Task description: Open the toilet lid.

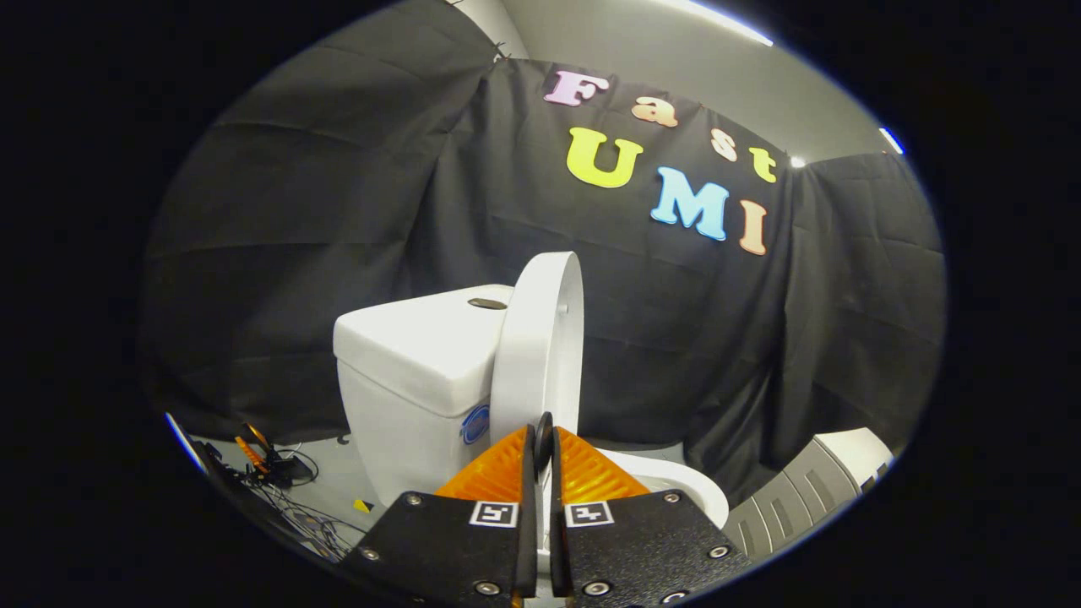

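Hand-held gripper (543,439) fingers nearly closed, apparently pinching lower edge of toilet lid (540,338); lid stands upright just ahead, leaning toward tank (414,355).

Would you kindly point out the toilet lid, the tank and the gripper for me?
toilet lid (534,338): gripper view, raised lid's outer face.
tank (405,397): gripper view, side wall.
gripper (542,439): gripper view, between its nearly closed fingers.

Dim booth, bright ceiling strip lights (718,19) overhead, sharp focus, strong fisheye bending toward the edges
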The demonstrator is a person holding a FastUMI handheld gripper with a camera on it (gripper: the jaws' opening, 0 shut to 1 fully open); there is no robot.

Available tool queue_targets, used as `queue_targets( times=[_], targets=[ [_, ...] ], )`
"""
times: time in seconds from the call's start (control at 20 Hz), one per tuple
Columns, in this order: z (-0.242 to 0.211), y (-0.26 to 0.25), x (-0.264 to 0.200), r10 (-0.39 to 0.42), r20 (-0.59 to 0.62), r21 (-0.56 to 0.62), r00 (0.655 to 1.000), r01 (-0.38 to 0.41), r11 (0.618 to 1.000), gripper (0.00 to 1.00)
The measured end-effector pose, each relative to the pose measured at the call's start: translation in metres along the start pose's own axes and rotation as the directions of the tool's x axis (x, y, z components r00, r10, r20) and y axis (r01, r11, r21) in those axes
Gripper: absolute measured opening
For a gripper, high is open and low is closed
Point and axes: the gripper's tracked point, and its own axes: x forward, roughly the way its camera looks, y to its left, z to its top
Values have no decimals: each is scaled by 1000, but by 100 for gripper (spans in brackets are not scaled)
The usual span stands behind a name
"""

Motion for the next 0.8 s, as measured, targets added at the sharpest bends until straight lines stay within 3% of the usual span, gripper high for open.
queue_targets(
  times=[0.1, 0.15, 0.2, 0.35, 0.45, 0.6, 0.8],
  targets=[
    [-1, 9, -2, 60, -27, -9, 998, -60, 998, 14],
    [-2, 9, -6, 70, -29, -3, 997, -70, 998, 29],
    [-1, 15, -11, 99, -22, 17, 995, -99, 995, 36],
    [10, 21, -30, 170, 15, 110, 985, -170, 979, 83],
    [23, 18, -44, 206, 60, 167, 977, -214, 963, 95],
    [46, -7, -66, 219, 144, 224, 965, -247, 943, 95],
    [54, -67, -87, 192, 187, 240, 963, -235, 942, 95]
  ],
)
